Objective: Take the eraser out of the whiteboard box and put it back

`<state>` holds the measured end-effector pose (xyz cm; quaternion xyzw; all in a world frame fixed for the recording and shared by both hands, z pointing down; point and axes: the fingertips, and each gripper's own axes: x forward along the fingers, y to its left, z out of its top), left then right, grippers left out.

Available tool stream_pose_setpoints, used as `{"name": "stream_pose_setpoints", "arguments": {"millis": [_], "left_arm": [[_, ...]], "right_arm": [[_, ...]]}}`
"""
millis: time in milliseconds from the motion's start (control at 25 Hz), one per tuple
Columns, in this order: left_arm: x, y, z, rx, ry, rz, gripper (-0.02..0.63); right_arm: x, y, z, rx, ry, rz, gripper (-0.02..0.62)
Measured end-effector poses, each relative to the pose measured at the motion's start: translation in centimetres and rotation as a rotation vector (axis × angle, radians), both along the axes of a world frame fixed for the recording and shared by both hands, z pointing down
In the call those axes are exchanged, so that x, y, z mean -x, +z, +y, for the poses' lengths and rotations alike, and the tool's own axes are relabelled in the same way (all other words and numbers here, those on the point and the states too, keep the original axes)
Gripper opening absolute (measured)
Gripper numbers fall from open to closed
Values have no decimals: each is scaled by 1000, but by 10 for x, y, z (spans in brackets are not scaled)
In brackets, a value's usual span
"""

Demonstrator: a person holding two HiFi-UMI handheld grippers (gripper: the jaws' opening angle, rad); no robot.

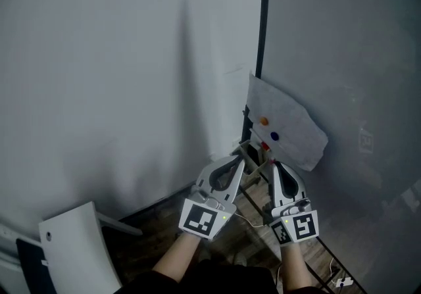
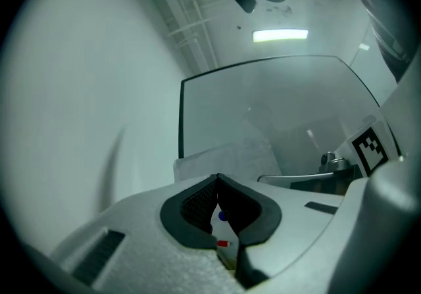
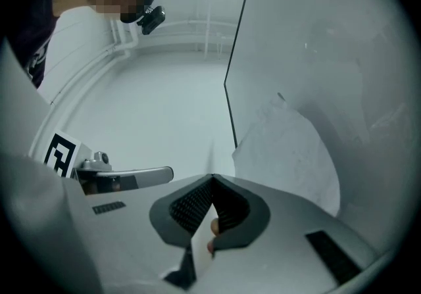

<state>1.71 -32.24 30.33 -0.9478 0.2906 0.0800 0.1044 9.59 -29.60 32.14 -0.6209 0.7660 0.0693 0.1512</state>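
Left gripper [image 1: 239,162] and right gripper [image 1: 277,168], jaws together, carry black-and-white square markers [image 1: 199,219].

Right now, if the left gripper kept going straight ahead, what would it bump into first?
Most likely the white sheet hanging on the whiteboard, right past the left gripper and its shut tips; depth is hard to judge.

Looked like a plain office or meeting-room corner. Bare pale wall [image 1: 99,56]. A large whiteboard [image 1: 342,56] in a dark frame stood beside it. A white sheet [image 1: 296,131] with coloured magnets [image 1: 264,120] sat at the board's foot. Wood-look floor [image 1: 158,233], a white chair [image 1: 72,240] at lower left, a cable [image 1: 329,271] trailing. Overhead were a strip light [image 2: 280,35] and exposed pipes [image 2: 191,16].
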Motion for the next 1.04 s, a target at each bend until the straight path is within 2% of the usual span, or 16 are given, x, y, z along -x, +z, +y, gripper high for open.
{"name": "stream_pose_setpoints", "arguments": {"millis": [360,1040], "left_arm": [[6,5,-1,33,0,9,5],[7,14,-2,19,8,1,5]], "right_arm": [[6,2,1,6,-6,3,3],[6,6,2,18,-4,6,3]]}}
